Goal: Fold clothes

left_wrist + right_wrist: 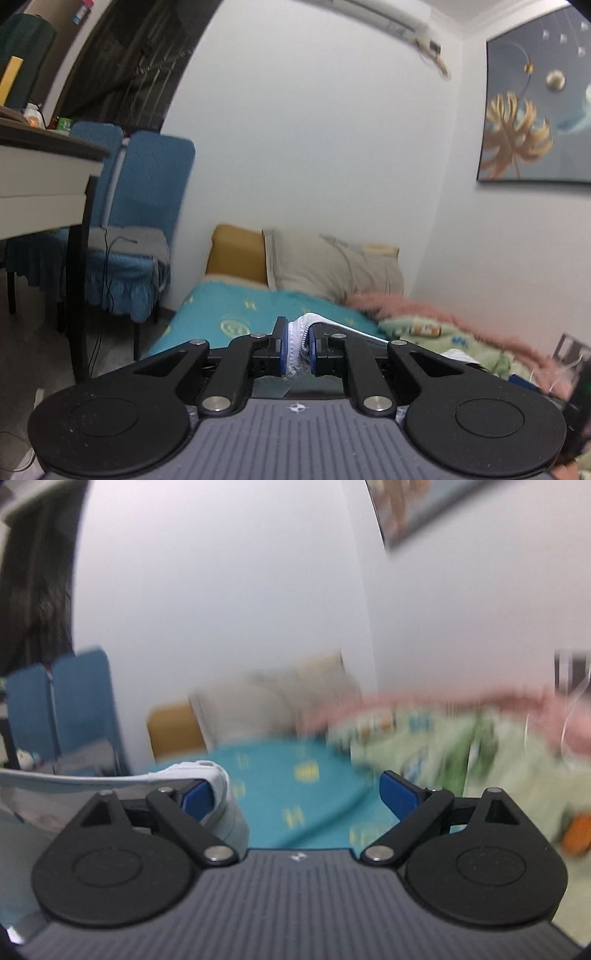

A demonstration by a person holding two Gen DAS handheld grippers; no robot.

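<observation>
Currently the left gripper (298, 341) is held level above the bed (221, 310), fingers clamped on a bunched white garment (300, 339) edge at 12 o'clock. The right gripper (297, 794) points level over the bed too, fingers wide apart; the garment drapes over its left finger (197, 794) at 10 o'clock. Right view blurred.

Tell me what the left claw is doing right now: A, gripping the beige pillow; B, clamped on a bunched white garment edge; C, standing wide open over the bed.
B: the left claw is closed on the white garment, whose ribbed edge bunches between its blue pads.
</observation>
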